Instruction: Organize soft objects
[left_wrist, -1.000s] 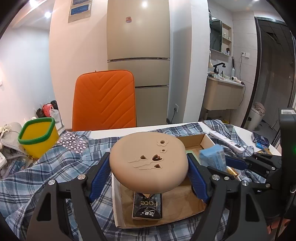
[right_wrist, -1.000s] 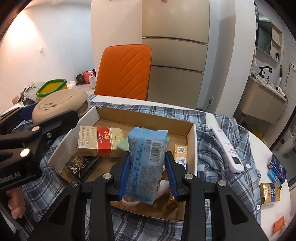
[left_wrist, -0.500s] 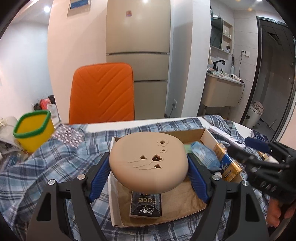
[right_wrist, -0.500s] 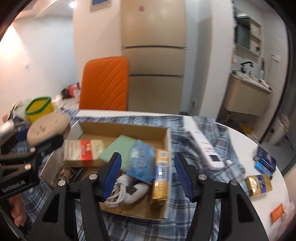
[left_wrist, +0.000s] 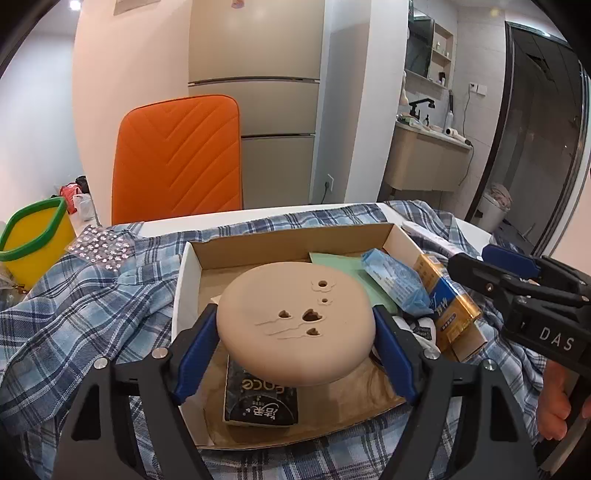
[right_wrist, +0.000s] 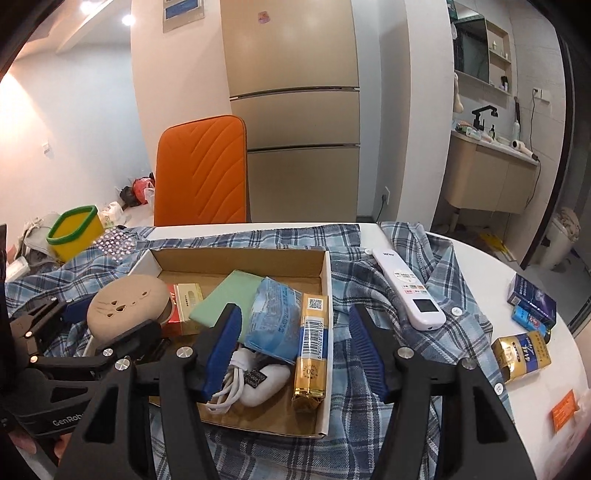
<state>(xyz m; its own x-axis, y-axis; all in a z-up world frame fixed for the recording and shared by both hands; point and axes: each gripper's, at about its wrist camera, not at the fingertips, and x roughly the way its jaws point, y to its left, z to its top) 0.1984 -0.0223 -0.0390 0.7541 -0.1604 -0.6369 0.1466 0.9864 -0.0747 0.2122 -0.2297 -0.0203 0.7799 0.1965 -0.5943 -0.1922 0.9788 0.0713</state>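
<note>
The left gripper (left_wrist: 295, 343) is clamped on a round tan cushion (left_wrist: 295, 325), its blue pads (left_wrist: 194, 360) pressing the cushion's two sides and holding it above the near part of an open cardboard box (left_wrist: 186, 291). Directly beneath the cushion a black packet (left_wrist: 258, 406) lies flat on the box floor. The right gripper (right_wrist: 295, 350) stands with its jaws wide apart and holds nothing, poised over the near right edge of the same box, where a gold carton (right_wrist: 312, 347) lies along the right wall beside a white cable (right_wrist: 229, 384) and a small white pouch (right_wrist: 264, 380). Just beyond these, a blue tissue pack (right_wrist: 275, 317) rests in the box, leaning on a green pad (right_wrist: 229, 299), with a red and gold carton (right_wrist: 184, 306) to their left. The box sits on a blue plaid shirt (right_wrist: 369, 288) spread over the white surface (right_wrist: 491, 273). To the right of the box a white remote (right_wrist: 408, 291) lies on the shirt, and further right small boxes (right_wrist: 532, 299) sit on the bare surface. At the far left stands a yellow bin (left_wrist: 31, 236) with a green rim, and behind the surface an orange chair (left_wrist: 177, 155).
</note>
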